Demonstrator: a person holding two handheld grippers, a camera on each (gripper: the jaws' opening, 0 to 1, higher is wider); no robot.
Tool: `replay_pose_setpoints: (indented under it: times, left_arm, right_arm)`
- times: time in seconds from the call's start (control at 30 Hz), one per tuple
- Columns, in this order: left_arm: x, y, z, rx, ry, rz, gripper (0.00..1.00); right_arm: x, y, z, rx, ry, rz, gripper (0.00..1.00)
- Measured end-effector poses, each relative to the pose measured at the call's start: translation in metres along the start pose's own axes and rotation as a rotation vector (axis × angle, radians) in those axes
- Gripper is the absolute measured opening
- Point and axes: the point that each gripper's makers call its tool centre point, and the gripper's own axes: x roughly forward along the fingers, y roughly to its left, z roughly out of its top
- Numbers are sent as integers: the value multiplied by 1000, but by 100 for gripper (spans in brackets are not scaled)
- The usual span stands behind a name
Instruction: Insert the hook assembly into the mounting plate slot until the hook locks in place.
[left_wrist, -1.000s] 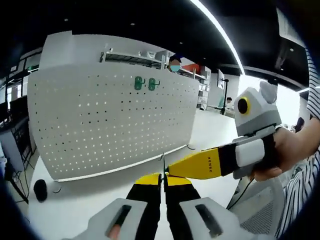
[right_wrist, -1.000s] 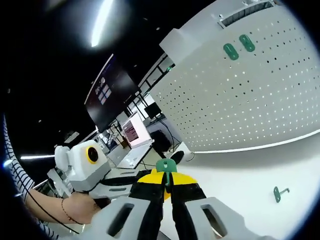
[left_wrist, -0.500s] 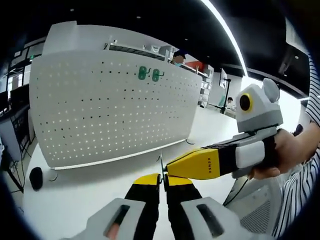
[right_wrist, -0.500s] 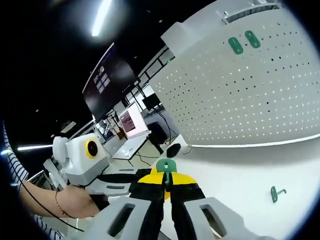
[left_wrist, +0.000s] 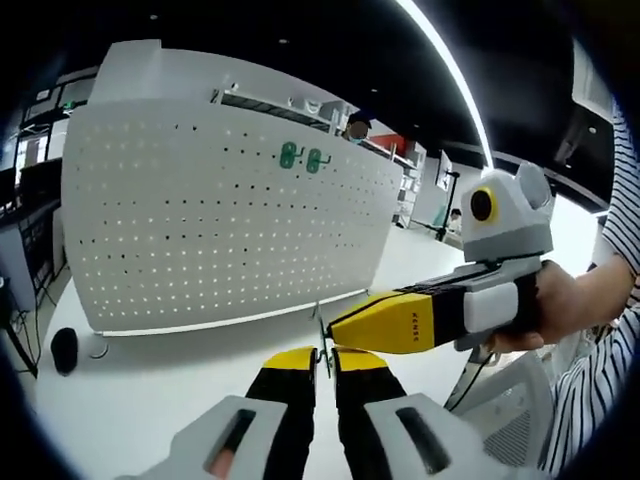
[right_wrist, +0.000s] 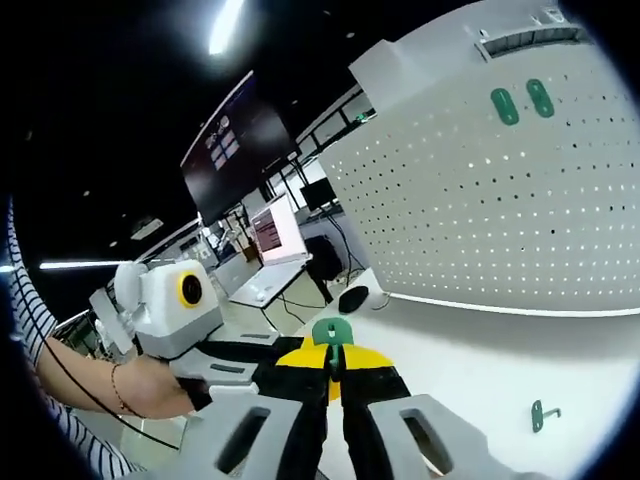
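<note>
Right gripper view: my right gripper (right_wrist: 335, 362) clamps a green plastic mounting plate (right_wrist: 331, 333); left gripper (left_wrist: 322, 362) pinches a thin metal hook (left_wrist: 320, 330). Not joined yet.

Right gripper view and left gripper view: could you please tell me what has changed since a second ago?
Only the views shifted a little as the hands moved; nothing was taken up or let go. The right tongs stay shut on the small green plastic tab, the left tongs on the thin metal wire, tips together. The two green hooks stay on the white perforated board, the loose green hook on the white table.
</note>
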Motion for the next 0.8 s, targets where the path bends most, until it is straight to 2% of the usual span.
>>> replay_pose_setpoints:
  times: [0.1,0.17,0.3,0.4,0.47,0.57,0.67,0.8]
  left_arm:
    - [1,2,1,5,-1,9,17]
    - [1,2,2,5,-5,9,21]
    - [-1,2,8,5,-25,4,31]
    - [-2,4,5,17,-15,11,34]
    - [-3,7,3,0,-17,14,35]
    - [-5,7,3,-50,-32,10,46]
    - [-6,12,1,-40,-31,40,53]
    - [-6,14,-2,-54,-29,43,57]
  right_arm:
    - [0,1,1,-28,4,2,0]
    - [-3,4,9,-62,-28,5,0]
    - [-3,3,14,-76,-40,0,0]
    - [-5,-1,24,-106,-82,-26,0]
    - [-6,-2,27,-110,-93,-32,0]
    - [-7,-5,34,-138,-114,-50,0]
    - [-8,-8,36,-154,-123,-67,0]
    - [-8,-11,34,-184,-126,-101,0]
